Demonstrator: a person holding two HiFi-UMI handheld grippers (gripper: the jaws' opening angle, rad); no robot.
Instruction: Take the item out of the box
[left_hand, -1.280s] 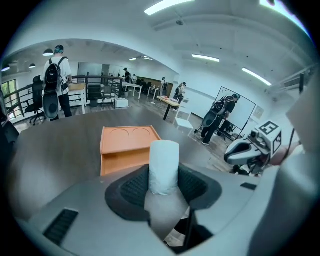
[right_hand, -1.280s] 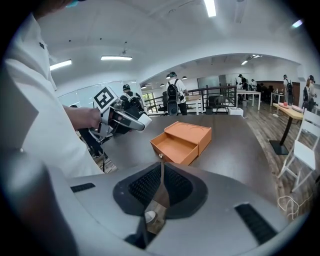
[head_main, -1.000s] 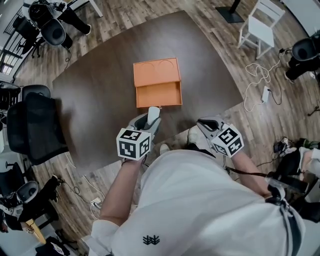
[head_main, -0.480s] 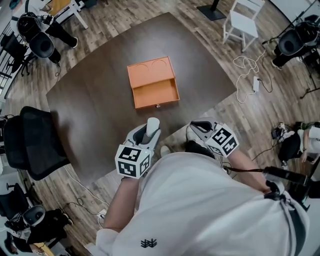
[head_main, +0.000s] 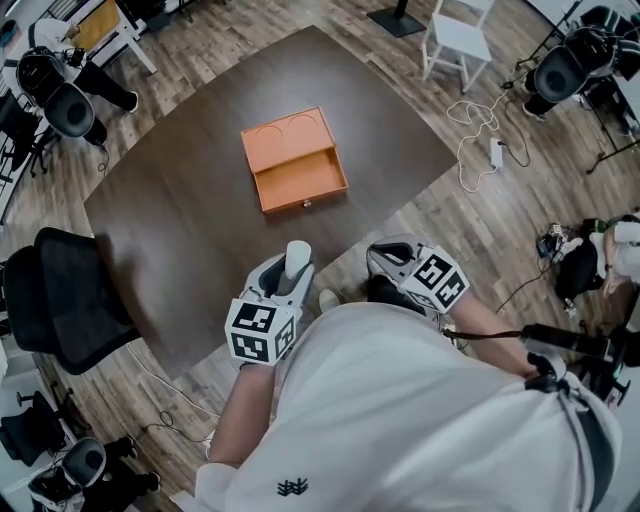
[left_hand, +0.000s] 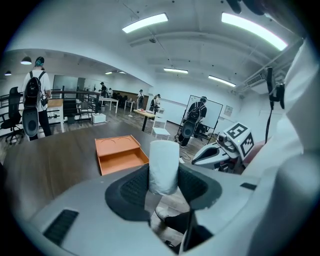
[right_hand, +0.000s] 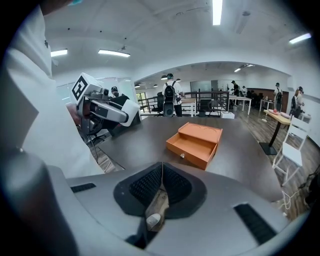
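- Your left gripper (head_main: 290, 272) is clamped on the upright white cylinder (head_main: 298, 257). In the left gripper view its ribbed pads (left_hand: 134, 187) press against the lower half of the cylinder from both sides.
- That puts the task's item in the air at the near edge of the dark brown worktop (head_main: 180, 205), close to your body and well apart from the flat orange box (head_main: 287, 138).
- The box lies flat near the middle of the worktop. Its drawer (head_main: 300, 180) is pulled out toward you and shows only a bare orange floor. The 2 round recesses on top of the box look bare as well.
- Your right gripper (head_main: 386, 252) holds nothing. Its jaws have just been closing and now meet, with no object between them.
- Judged from this layout, the removal itself looks done, since the cylinder is clear of the box.
- The task names no spot for the cylinder. At most, you could set it upright on the worktop and release it.
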